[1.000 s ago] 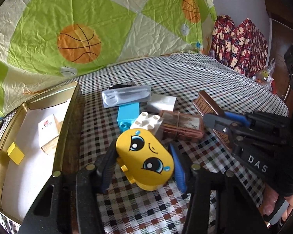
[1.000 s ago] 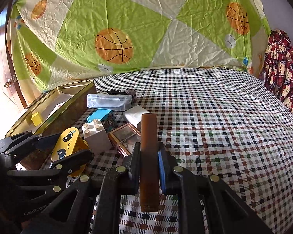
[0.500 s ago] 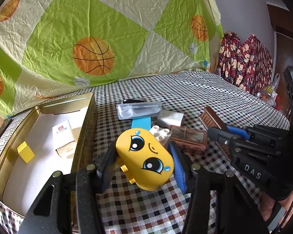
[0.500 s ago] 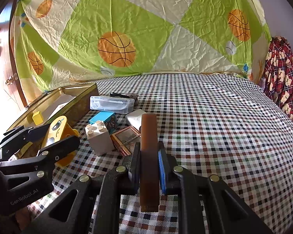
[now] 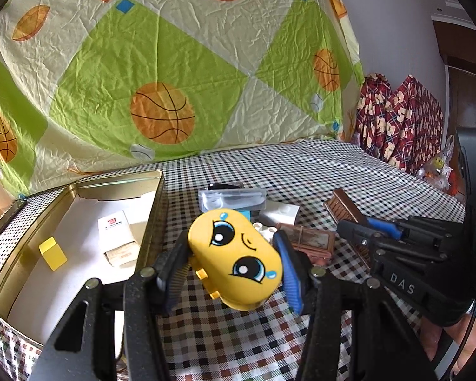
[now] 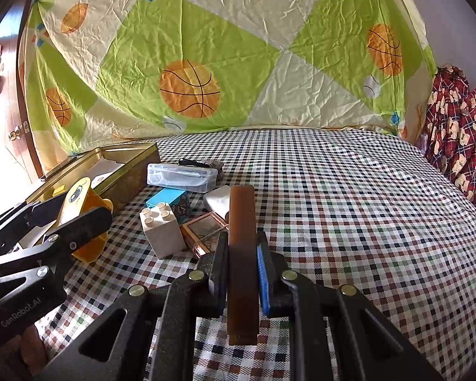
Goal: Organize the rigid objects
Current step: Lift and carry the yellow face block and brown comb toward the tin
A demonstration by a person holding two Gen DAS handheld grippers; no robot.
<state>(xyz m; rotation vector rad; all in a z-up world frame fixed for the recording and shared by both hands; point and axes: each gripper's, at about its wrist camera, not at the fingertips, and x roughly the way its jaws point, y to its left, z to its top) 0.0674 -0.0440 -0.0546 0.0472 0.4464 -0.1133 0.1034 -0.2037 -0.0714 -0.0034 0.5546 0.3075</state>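
Aloft, yellow face block (image 5: 236, 255), left hand-held gripper (image 5: 231, 262) clamped.

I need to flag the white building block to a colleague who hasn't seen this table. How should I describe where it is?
Start at the gold tin tray on the left of the checked tablecloth; the loose pile lies just right of it. At the pile's near edge stands the white block, upright, between a blue block behind and a copper-framed box to its right. It alone shows four round studs on top.

"DAS" on right gripper (image 5: 365, 231), "GenRobot.AI" on left gripper (image 6: 44, 222)
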